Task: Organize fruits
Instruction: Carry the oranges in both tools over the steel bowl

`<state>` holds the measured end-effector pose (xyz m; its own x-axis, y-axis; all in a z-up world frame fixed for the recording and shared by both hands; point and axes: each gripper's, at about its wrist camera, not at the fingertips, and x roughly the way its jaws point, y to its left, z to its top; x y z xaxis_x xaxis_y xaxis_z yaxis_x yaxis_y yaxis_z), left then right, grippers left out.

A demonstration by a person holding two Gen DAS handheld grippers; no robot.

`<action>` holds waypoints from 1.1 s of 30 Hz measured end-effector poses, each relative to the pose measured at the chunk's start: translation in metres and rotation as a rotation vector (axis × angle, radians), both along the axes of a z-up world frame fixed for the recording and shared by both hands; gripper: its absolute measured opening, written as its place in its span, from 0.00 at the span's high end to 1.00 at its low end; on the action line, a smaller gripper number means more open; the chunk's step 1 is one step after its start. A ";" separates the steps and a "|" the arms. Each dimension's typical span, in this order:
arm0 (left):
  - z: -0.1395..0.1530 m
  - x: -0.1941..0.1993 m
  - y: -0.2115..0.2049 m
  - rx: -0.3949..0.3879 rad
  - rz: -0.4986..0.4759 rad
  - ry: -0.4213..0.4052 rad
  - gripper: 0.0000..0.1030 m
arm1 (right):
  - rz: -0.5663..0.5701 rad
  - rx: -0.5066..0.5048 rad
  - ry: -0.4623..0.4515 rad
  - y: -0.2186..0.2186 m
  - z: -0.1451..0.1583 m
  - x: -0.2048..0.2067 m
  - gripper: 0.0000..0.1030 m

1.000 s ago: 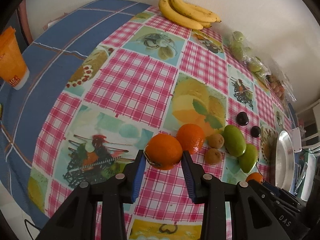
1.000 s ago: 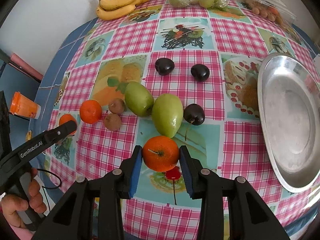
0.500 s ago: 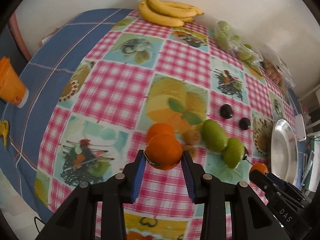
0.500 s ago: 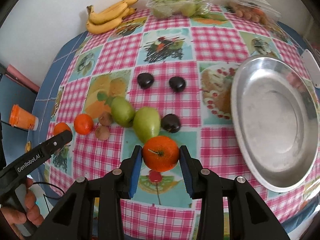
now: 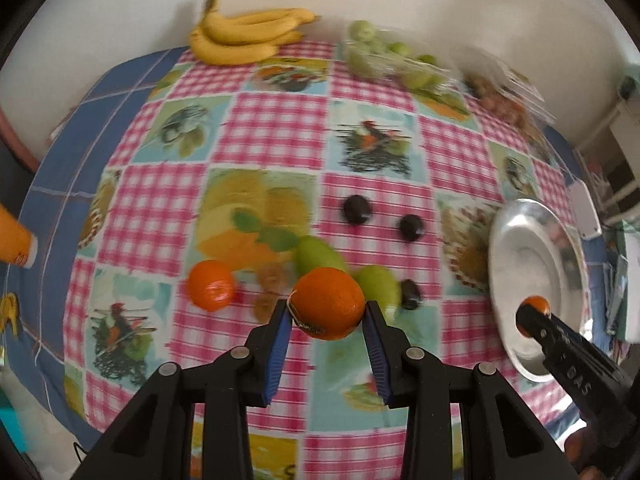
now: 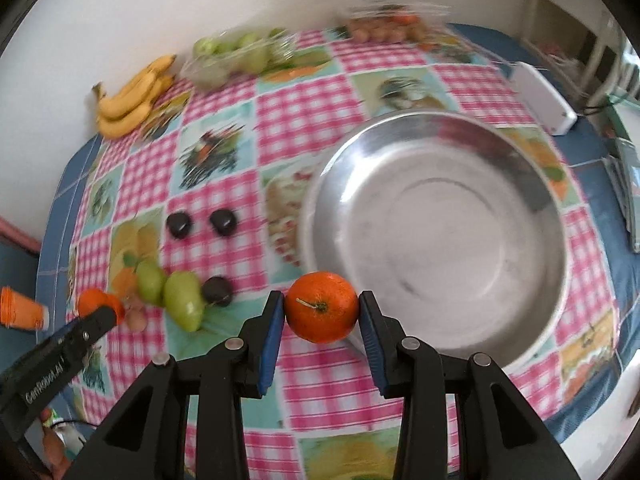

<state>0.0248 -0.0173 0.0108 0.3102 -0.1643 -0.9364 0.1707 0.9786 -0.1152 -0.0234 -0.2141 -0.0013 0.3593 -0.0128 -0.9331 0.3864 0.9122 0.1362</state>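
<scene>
My left gripper (image 5: 326, 312) is shut on an orange (image 5: 327, 300) and holds it above the table, over the loose fruit. My right gripper (image 6: 322, 309) is shut on a second orange (image 6: 322, 307), held at the near left rim of the round metal tray (image 6: 520, 184). That tray also shows in the left wrist view (image 5: 516, 264), with the right gripper beside it. On the cloth lie a third orange (image 5: 211, 285), two green mangoes (image 6: 182, 294), two kiwis (image 5: 272, 276) and three dark plums (image 6: 180, 225).
Bananas (image 5: 244, 38), a bag of green fruit (image 6: 236, 54) and a clear box of small fruit (image 6: 384, 24) line the wall. An orange cup (image 6: 20, 313) stands at the left edge. A white box (image 6: 546, 98) lies beyond the tray.
Both grippers have swung to the right with their oranges. The right one has moved from over the cloth to the tray's rim. The left one has moved past the loose orange.
</scene>
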 end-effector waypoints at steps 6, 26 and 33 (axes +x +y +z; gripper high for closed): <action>0.008 -0.002 -0.040 0.030 -0.081 -0.044 0.62 | -0.102 -0.034 -0.027 -0.036 0.010 -0.009 0.62; -0.004 -0.007 -0.164 0.044 -0.353 -0.085 0.62 | -0.379 -0.091 0.007 -0.130 0.005 -0.023 0.62; -0.010 -0.006 -0.188 0.019 -0.395 -0.068 0.62 | -0.397 -0.111 0.021 -0.133 0.004 -0.027 0.62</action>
<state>0.0193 -0.2054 0.0010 0.2876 -0.2658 -0.9201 0.5411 0.8378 -0.0728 -0.0504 -0.3469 0.0027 0.2868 -0.2472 -0.9255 0.7127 0.7007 0.0337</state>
